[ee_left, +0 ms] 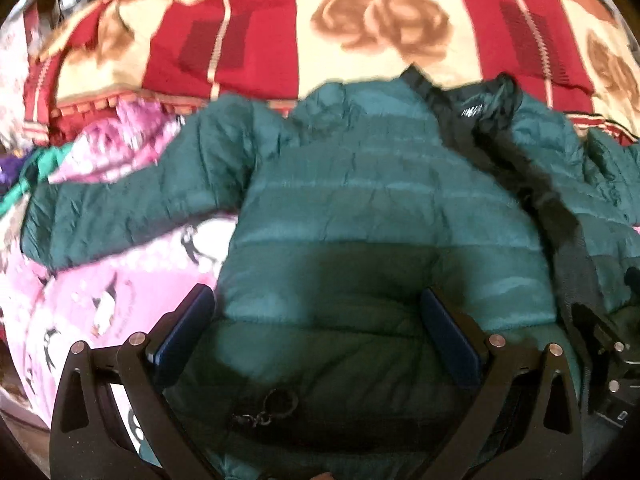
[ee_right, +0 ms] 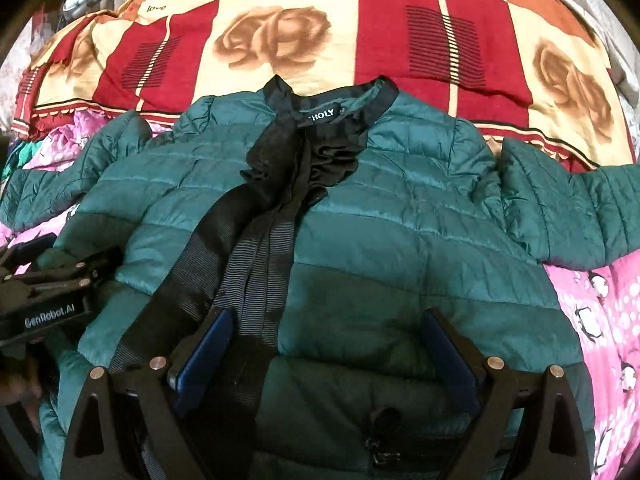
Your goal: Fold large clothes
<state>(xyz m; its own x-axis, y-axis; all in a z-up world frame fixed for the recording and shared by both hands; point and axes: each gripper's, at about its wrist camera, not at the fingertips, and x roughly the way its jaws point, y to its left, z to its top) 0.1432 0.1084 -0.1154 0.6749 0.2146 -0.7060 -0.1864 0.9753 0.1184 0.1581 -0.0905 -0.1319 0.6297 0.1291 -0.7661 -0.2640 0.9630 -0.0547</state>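
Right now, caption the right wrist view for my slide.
Open right gripper above a green puffer jacket spread flat on bedding, black placket centred.

**Readable lettering on jacket, blanket and gripper**

A black label inside the collar of the green jacket shows white capitals ending in "HOLY", the start covered by the black ribbon; the red and cream rose blanket carries the word "love" twice, once at the top edge and once at upper left; the left gripper bears "GenRobot.AI" in white; the left wrist view shows the label only as a blur.
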